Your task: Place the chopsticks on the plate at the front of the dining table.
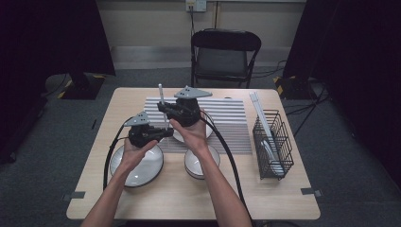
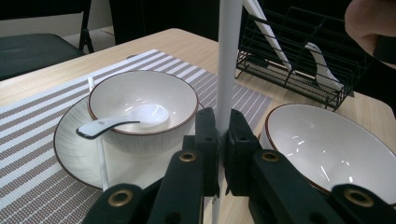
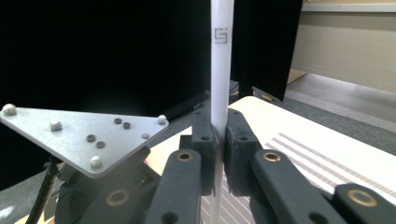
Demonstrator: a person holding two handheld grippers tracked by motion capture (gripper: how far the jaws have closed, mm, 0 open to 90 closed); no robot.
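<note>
Striped mat point(image 1: 227, 118) underneath, both grippers' jaws clamped on one upright white chopstick point(image 1: 161, 101), bowls close below.

Black grippers w/ brass-ringed screws on fingers point(image 2: 205, 140), grey 3-cornered plate point(image 1: 192, 92), black cables, bare forearms.

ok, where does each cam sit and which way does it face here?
High view: above the person's side of the table, looking forward and down; forearms, left gripper, right gripper.
Left gripper view: on the left gripper, looking past its shut jaws at the bowl with spoon, the second bowl and the wire rack.
Right gripper view: on the right gripper, facing the dark backdrop; the left gripper's grey plate shows.
Shared: both gripper views show the white chopstick clamped.
</note>
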